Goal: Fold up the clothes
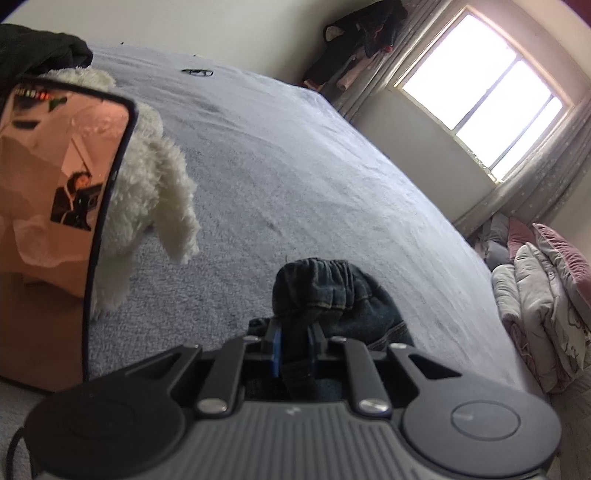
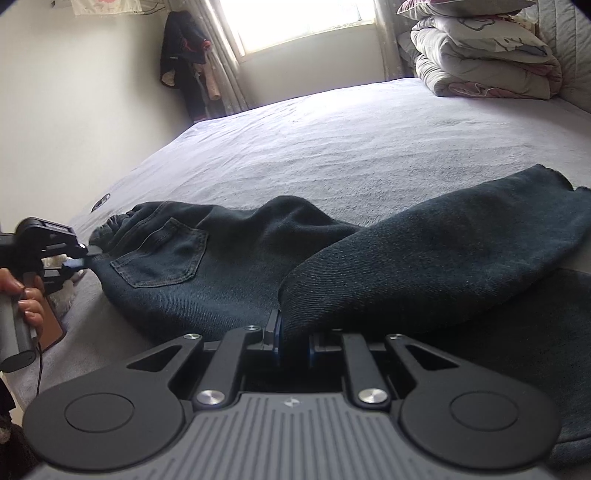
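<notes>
Over on your left, the left gripper (image 1: 295,347) has its fingers clenched on the elastic waistband of the dark jeans (image 2: 229,258), pinching the bunched denim just above the grey bed (image 2: 369,147). A white plush toy (image 1: 155,184) and a phone (image 1: 55,221) sit close by on that side. Across the middle, the jeans lie spread along the bed, back pocket facing up. On your right, the right gripper (image 2: 293,343) is clamped on a fold of one trouser leg, and that leg drapes over toward the folded bedding (image 2: 487,66) by the window (image 2: 295,22).
</notes>
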`<state>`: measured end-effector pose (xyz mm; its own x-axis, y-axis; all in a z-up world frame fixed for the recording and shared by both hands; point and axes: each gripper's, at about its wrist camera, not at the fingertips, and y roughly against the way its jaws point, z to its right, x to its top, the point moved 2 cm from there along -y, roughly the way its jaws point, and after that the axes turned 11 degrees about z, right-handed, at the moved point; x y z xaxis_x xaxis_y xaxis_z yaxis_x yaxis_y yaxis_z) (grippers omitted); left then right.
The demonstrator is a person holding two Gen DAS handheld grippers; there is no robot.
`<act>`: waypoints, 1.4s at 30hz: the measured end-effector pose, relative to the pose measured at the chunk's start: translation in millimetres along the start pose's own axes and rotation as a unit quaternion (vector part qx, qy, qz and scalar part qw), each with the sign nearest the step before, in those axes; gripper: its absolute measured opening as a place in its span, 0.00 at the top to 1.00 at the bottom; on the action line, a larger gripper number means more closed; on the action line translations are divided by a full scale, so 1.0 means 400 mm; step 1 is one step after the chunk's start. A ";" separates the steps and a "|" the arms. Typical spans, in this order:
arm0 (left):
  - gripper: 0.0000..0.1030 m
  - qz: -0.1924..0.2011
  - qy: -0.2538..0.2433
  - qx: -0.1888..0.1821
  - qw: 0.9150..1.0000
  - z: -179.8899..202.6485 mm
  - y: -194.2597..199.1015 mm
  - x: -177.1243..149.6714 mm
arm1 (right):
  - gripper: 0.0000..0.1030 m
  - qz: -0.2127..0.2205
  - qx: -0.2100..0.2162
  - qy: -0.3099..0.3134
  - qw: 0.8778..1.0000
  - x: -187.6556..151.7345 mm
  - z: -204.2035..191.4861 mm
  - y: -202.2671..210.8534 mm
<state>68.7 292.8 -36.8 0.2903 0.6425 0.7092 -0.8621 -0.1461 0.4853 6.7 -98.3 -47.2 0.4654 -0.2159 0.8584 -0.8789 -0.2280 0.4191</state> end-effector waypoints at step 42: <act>0.38 -0.129 -0.251 -0.213 0.935 0.444 0.022 -0.369 | 0.47 -0.022 -0.232 -0.225 0.946 0.146 0.494 0.021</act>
<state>91.9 63.3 -46.4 0.5783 0.1651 0.7990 -0.7923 0.3471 0.5017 47.2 -300.6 -51.9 0.4093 -0.6218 0.6677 -0.7605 0.1718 0.6262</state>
